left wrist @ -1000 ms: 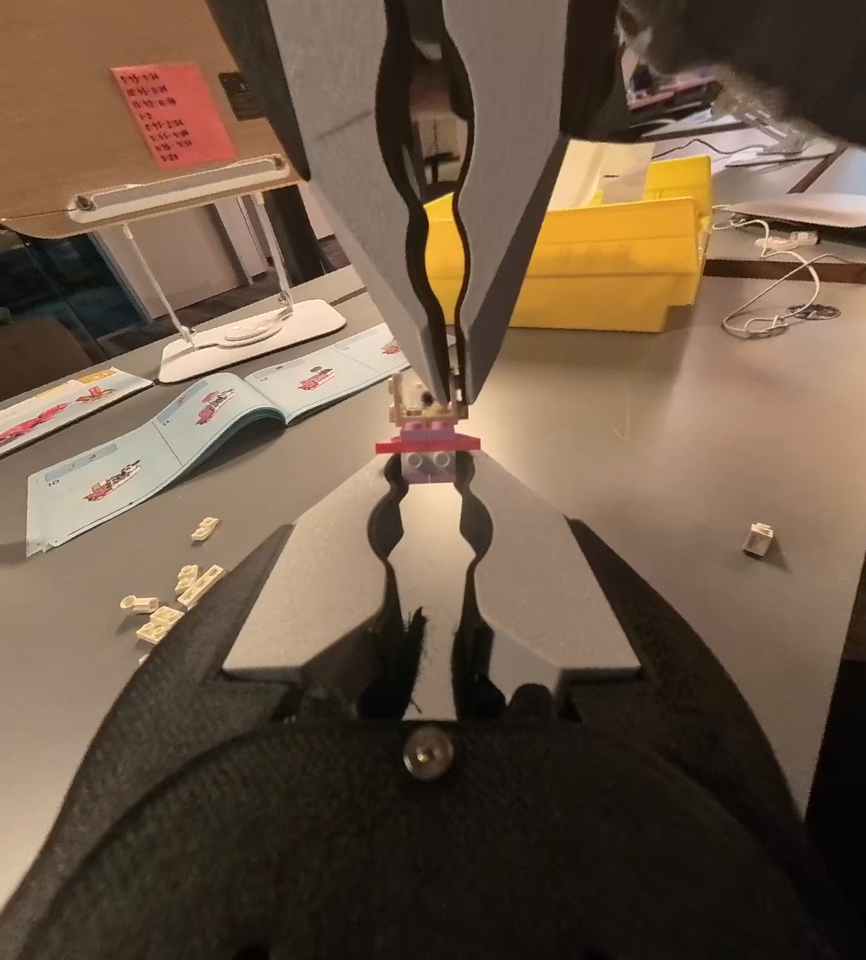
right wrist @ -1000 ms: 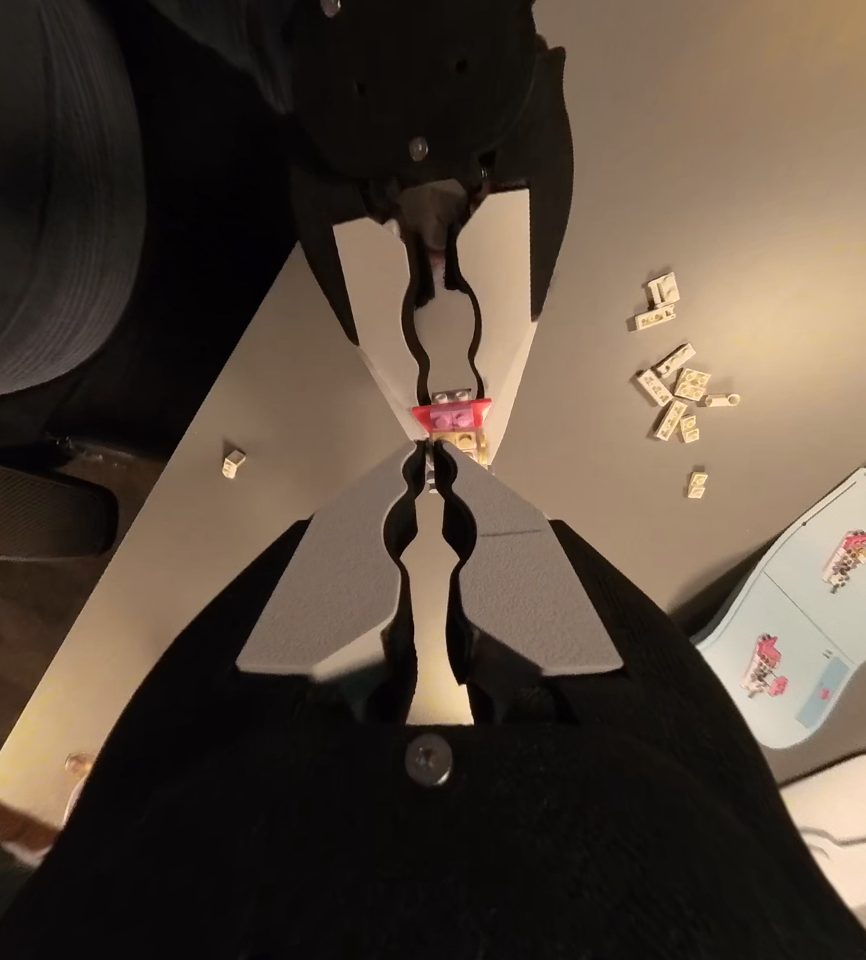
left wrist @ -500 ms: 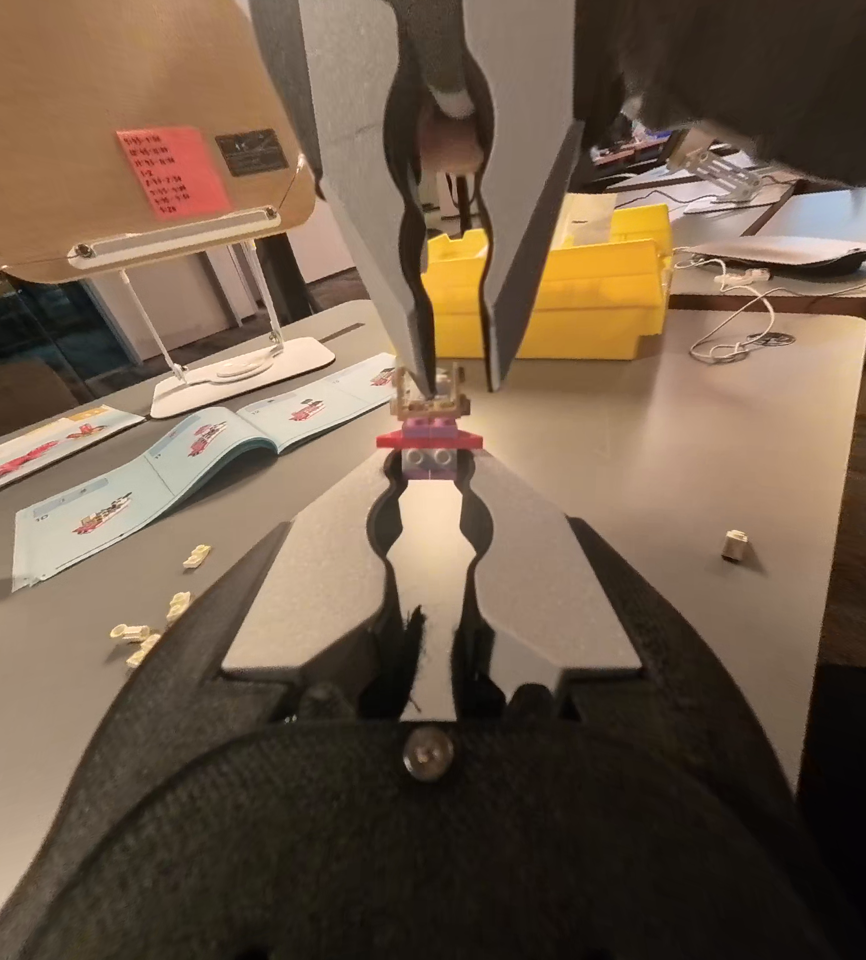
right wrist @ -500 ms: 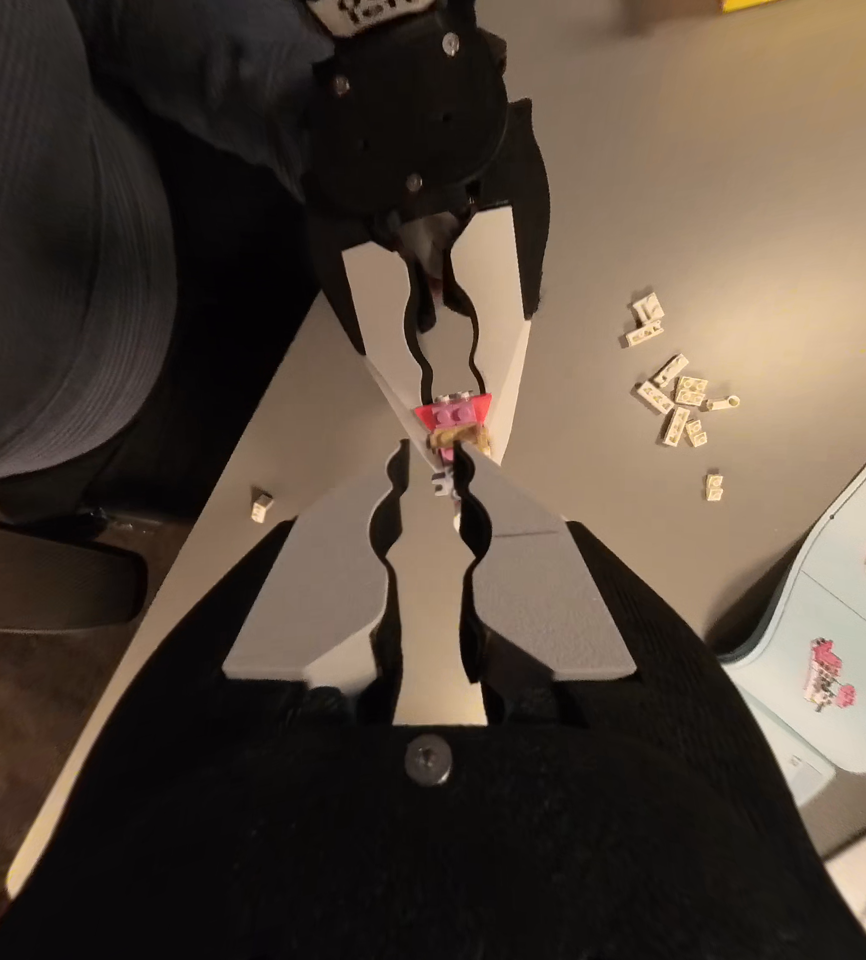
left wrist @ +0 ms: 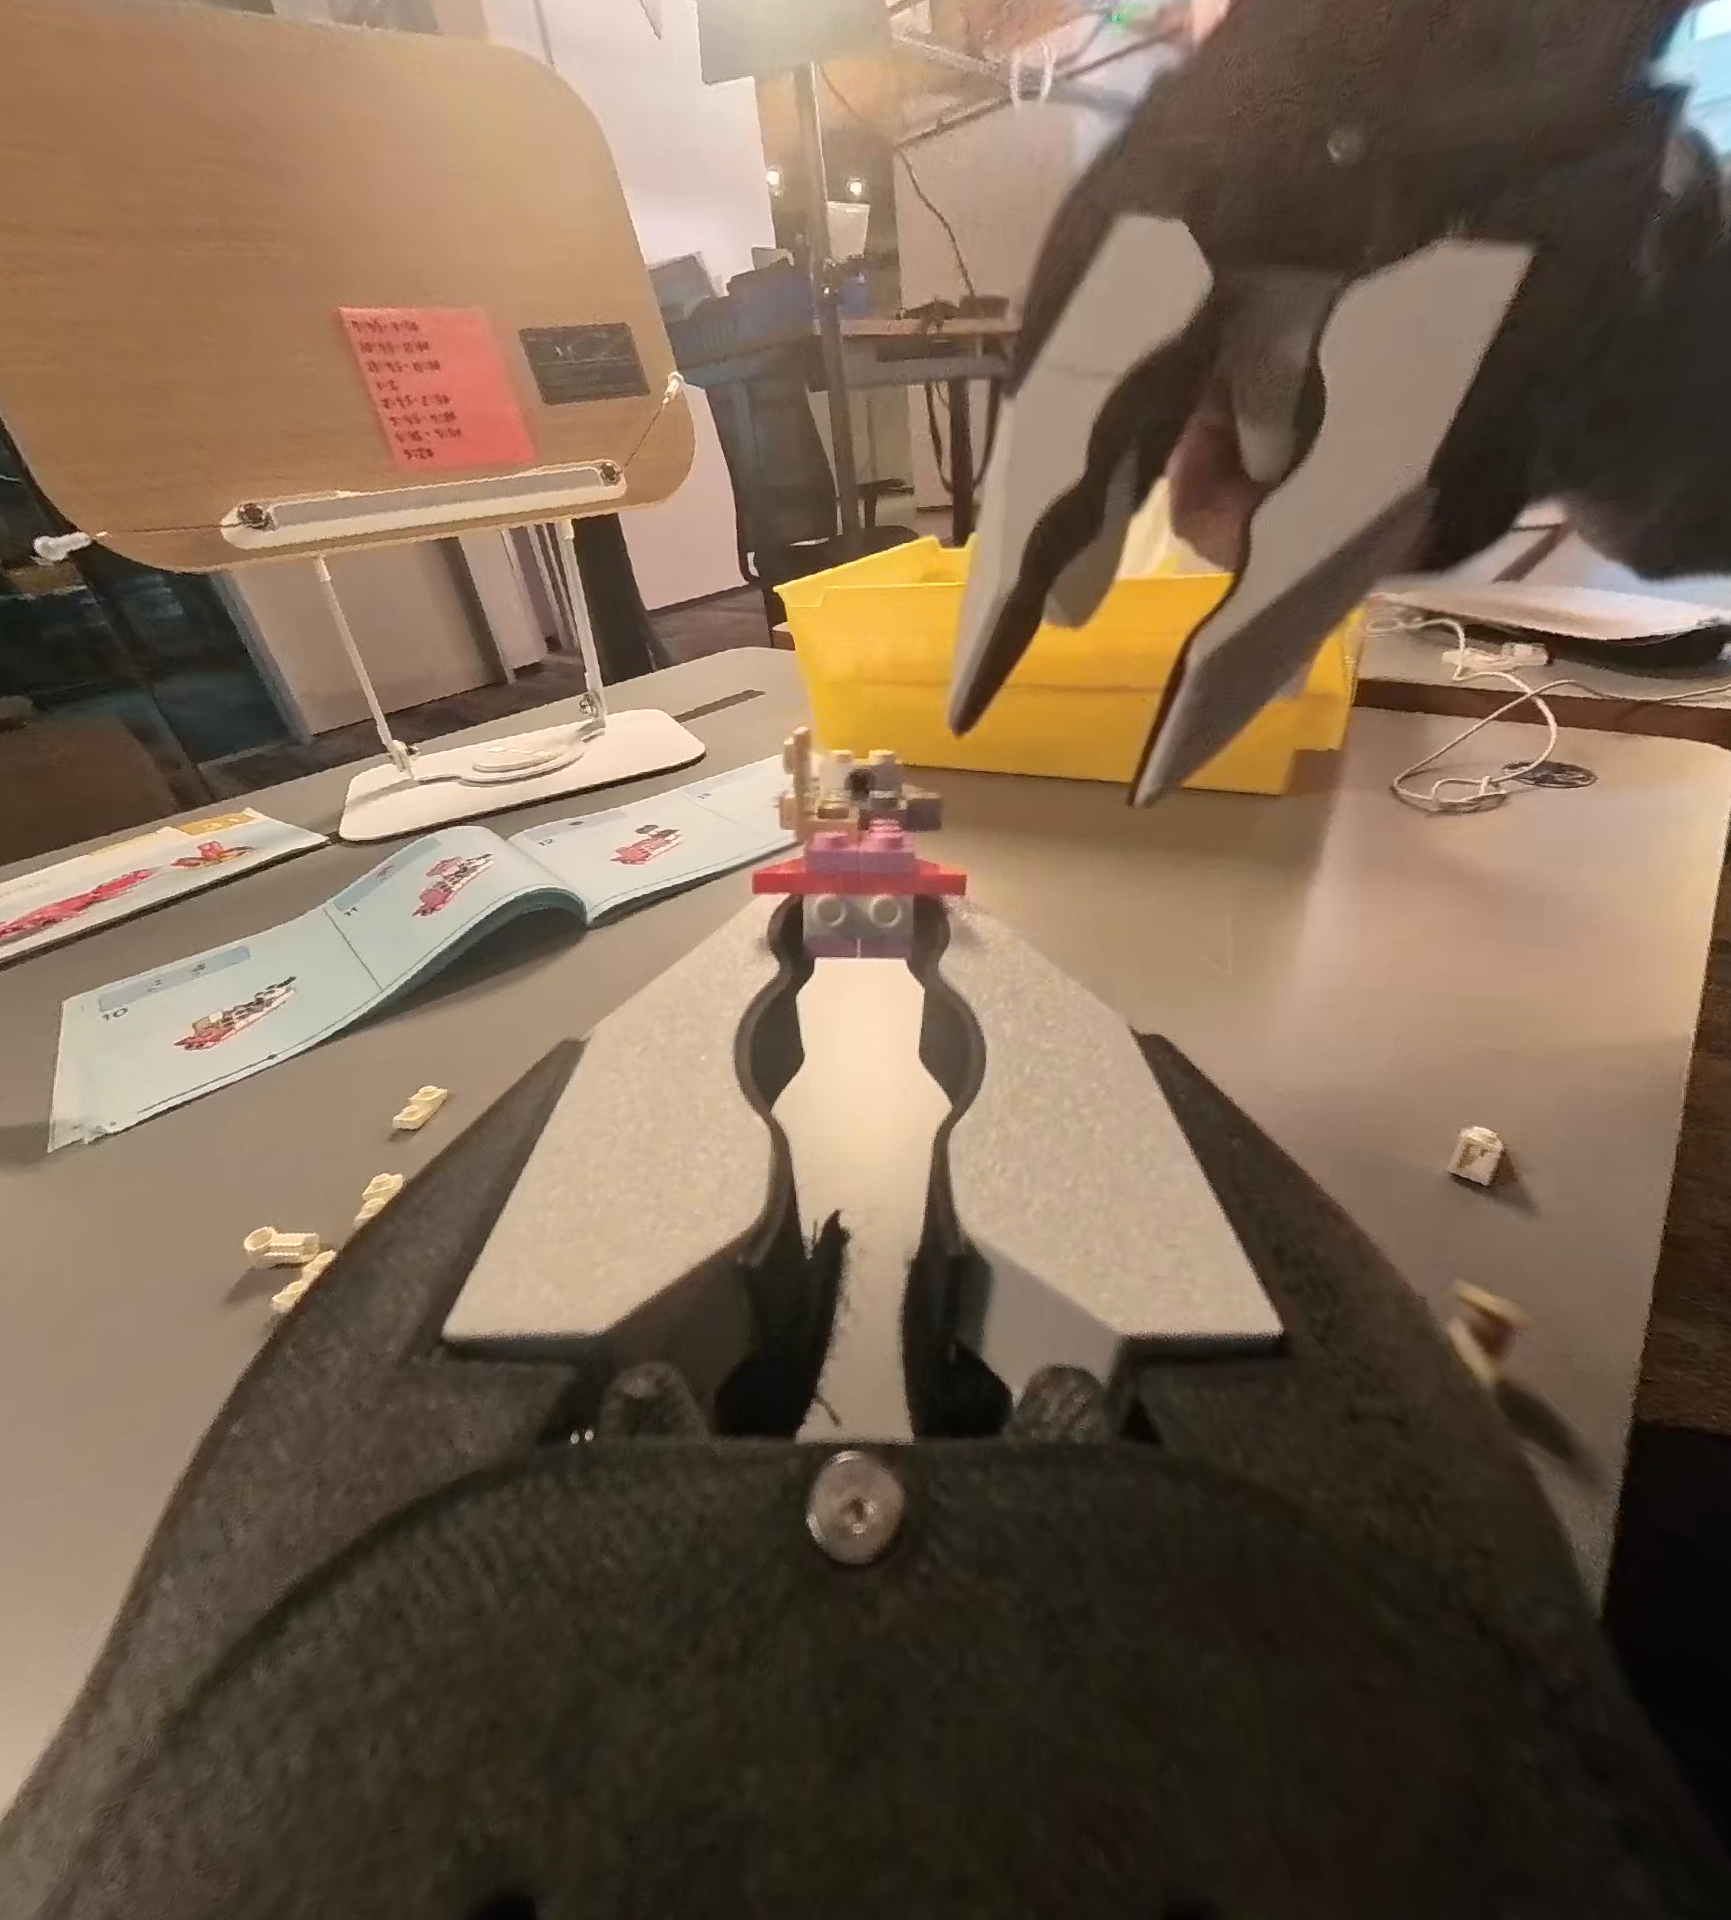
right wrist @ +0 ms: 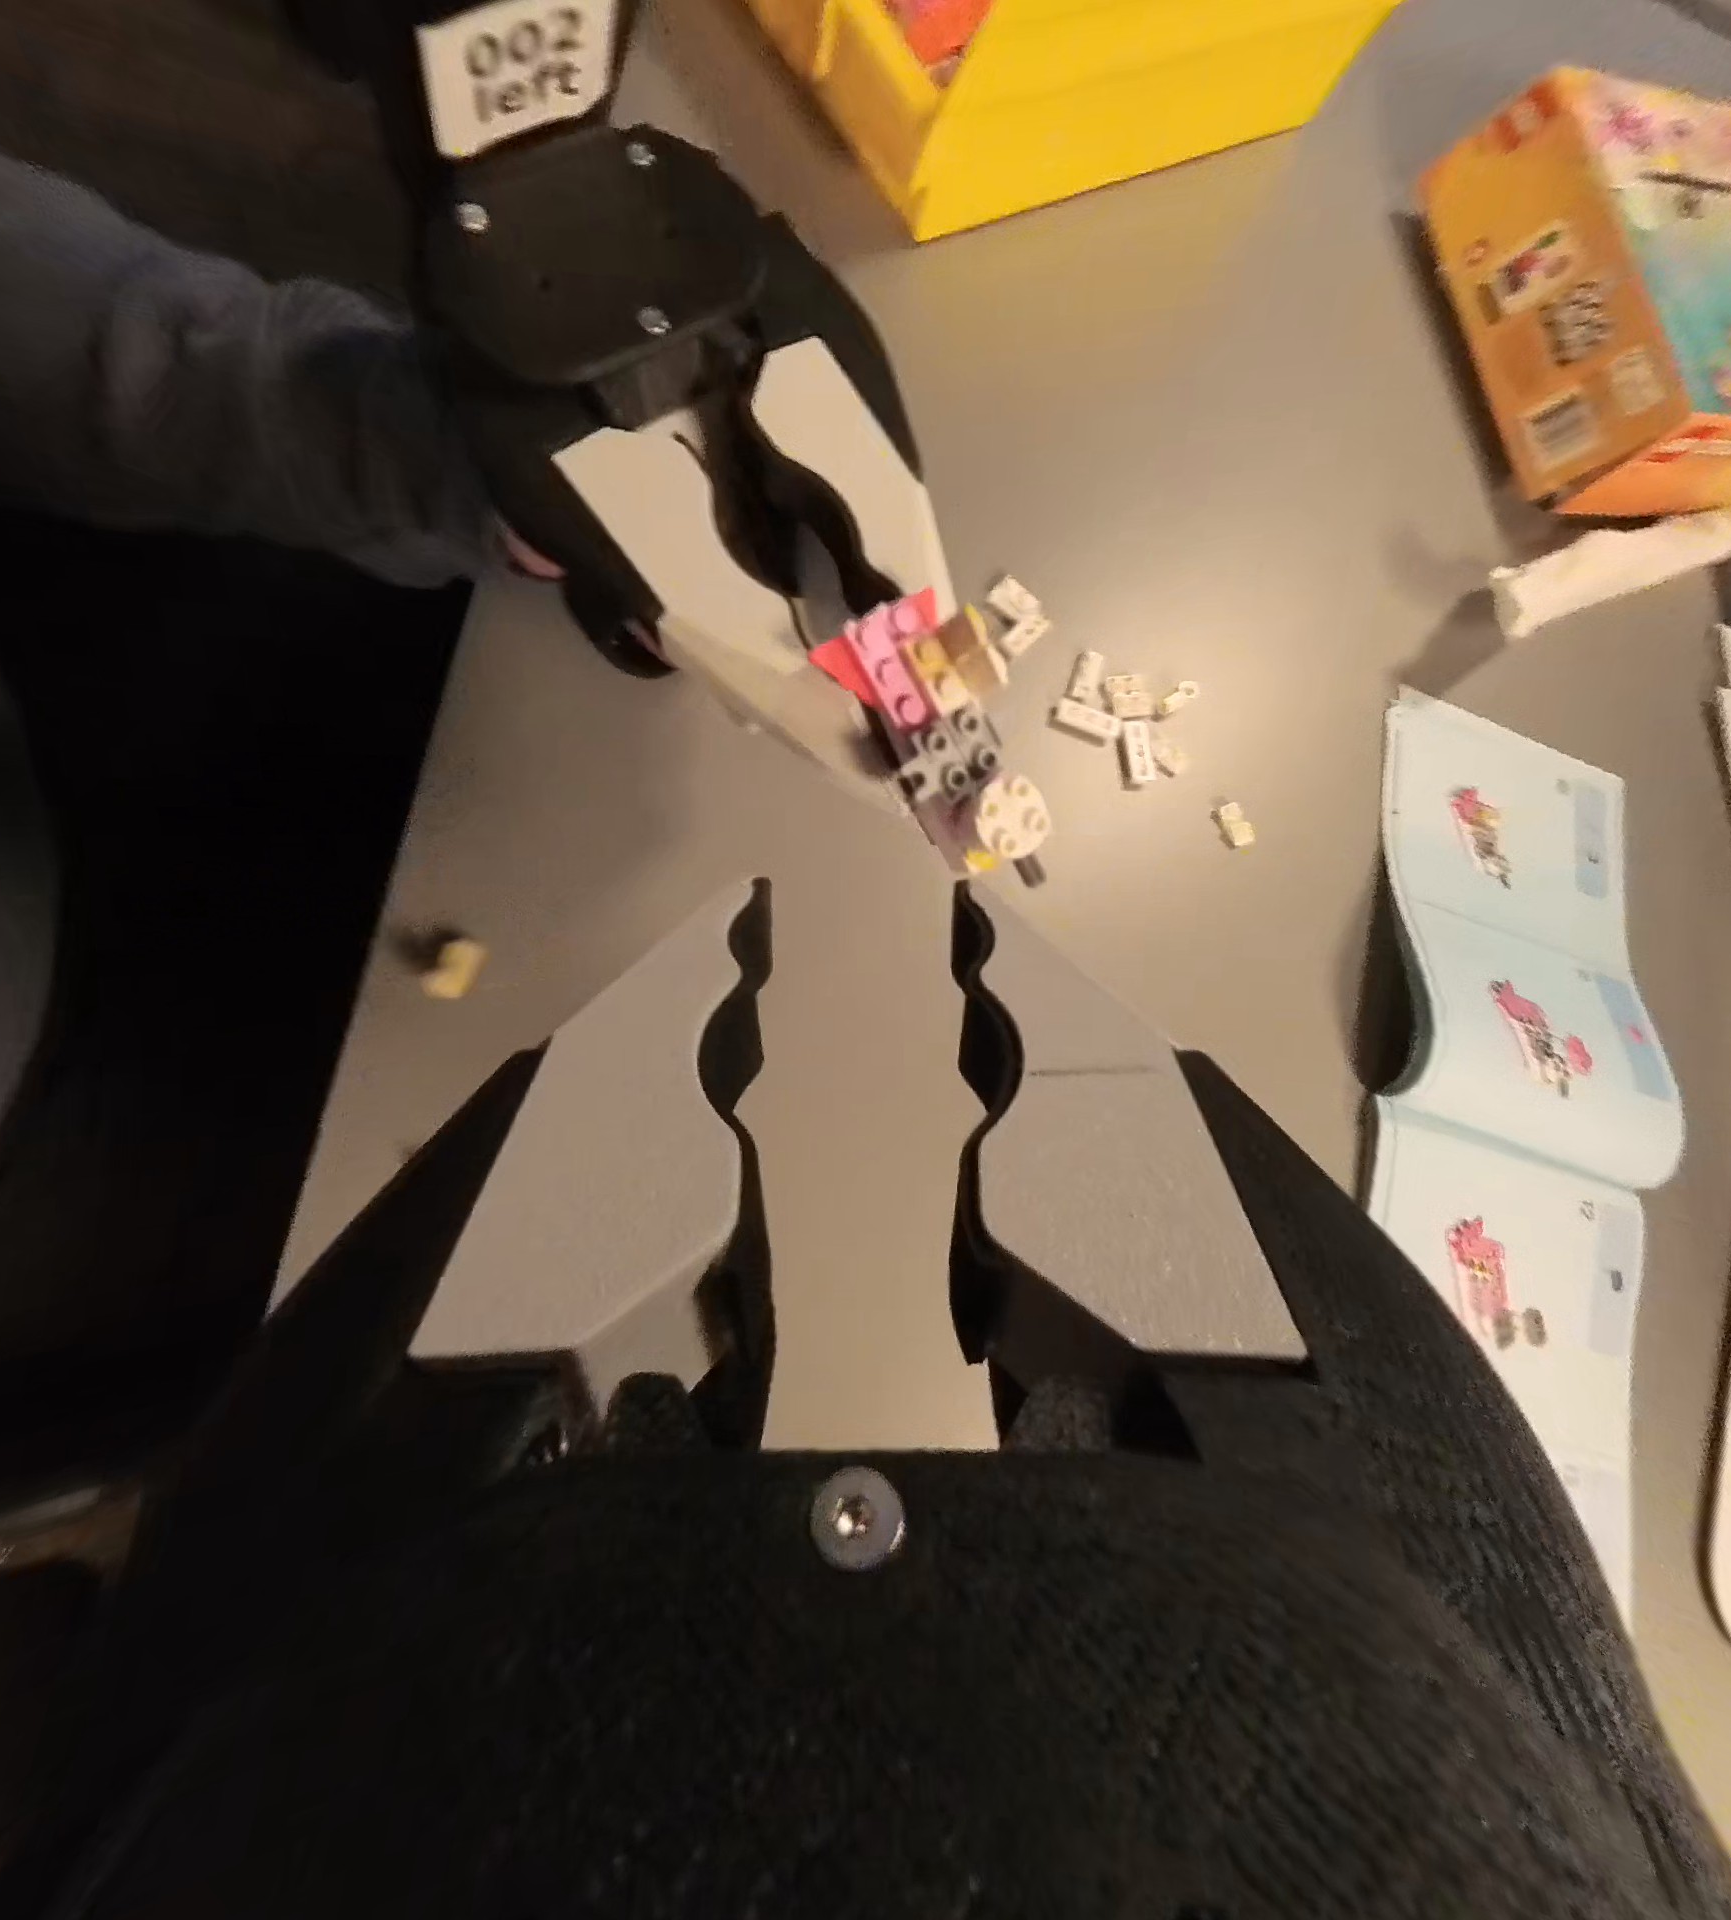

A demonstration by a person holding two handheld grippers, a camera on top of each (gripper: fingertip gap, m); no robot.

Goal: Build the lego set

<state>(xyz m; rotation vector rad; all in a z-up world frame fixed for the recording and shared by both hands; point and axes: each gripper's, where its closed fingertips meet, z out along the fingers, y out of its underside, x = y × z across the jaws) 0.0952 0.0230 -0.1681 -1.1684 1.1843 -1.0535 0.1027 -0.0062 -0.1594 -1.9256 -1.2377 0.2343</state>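
Left wrist view: left gripper (left wrist: pixel 859 925) fingers clamp brick model (left wrist: pixel 856 873) (long axis pointing forward); right gripper (left wrist: pixel 1048 764) fingers spread, bare.

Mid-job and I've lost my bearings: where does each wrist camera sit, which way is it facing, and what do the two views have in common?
Left wrist view: sits behind the left claw, looking level across the grey table toward the yellow bin; its fingers grip the brick model; the right claw hangs open above.
Right wrist view: sits behind the right claw, looking steeply down at the table; a dark sleeve shows.
Shared: brick model, left claw, loose pale bricks, open booklet, yellow bin.
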